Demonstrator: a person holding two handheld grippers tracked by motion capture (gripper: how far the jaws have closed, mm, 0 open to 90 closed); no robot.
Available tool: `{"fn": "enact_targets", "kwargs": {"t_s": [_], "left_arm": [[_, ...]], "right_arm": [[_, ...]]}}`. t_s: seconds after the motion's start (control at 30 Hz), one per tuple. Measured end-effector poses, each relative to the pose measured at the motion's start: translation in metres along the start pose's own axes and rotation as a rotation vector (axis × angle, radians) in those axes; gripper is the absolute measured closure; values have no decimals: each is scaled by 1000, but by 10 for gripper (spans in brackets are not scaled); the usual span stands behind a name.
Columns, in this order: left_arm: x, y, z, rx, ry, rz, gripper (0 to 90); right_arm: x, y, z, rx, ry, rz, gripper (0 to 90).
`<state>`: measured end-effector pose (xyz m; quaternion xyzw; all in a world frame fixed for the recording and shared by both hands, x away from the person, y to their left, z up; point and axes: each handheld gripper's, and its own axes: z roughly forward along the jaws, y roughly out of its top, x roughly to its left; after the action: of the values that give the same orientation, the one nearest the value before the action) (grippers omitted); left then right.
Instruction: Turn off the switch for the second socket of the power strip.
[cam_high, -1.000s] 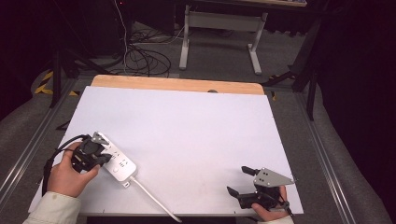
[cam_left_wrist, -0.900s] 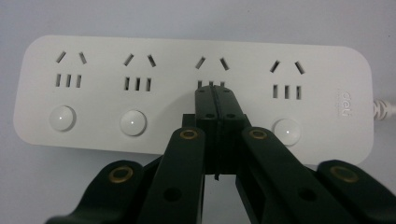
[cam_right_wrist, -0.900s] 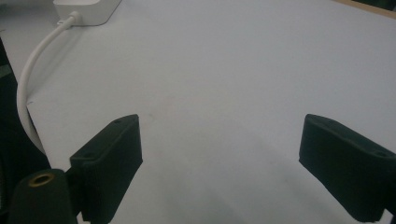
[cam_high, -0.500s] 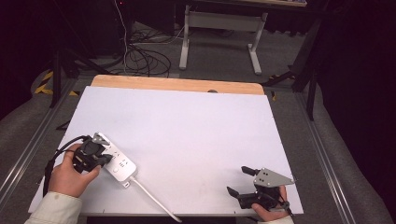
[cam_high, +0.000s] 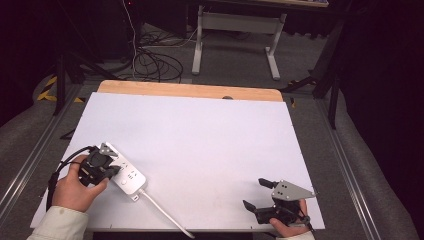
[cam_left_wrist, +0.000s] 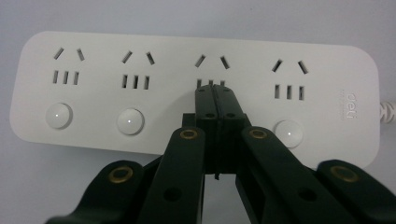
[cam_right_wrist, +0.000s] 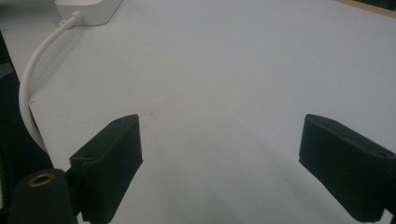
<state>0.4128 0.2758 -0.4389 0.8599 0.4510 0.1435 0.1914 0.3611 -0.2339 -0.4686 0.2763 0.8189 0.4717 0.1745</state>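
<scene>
Presently, item one: my left gripper (cam_left_wrist: 215, 100), jaws pressed flat together with nothing between them, tips resting over the power strip (cam_left_wrist: 187, 88) at its third socket group, about where that group's round button would sit; whether the tips actually press it I cannot tell, since they cover the spot. Item two: the power strip itself, white, four socket groups each with a round button, lying at the near left of the white table (cam_high: 210, 145), angled, its white cable (cam_high: 162, 214) running off toward the near edge. Item three: my left hand (cam_high: 75, 187), behind the strip's left end, a pale sleeve at the wrist. Item four: my right gripper (cam_high: 256, 194), jaws spread wide and empty, hovering low at the near right corner, well apart from the strip.
</scene>
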Motion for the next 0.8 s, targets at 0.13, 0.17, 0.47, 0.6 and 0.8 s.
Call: {"fn": "enact_targets", "kwargs": {"t_s": [0.13,0.17,0.47,0.6,0.8], "left_arm": [[-1,0,0,-3,11,3,900],[0,-1,0,-7,9,3,900],[-2,-1,1,-10,14,10,900],[-2,-3,2,-22,12,7,900],[-1,-2,1,-17,9,-13,900]], "right_arm": [[0,0,0,1,1,-1,137],[0,0,0,2,-1,-1,137],[0,0,0,2,3,-3,137],[0,0,0,3,-2,-2,137],[0,-1,0,3,-1,1,137]]}}
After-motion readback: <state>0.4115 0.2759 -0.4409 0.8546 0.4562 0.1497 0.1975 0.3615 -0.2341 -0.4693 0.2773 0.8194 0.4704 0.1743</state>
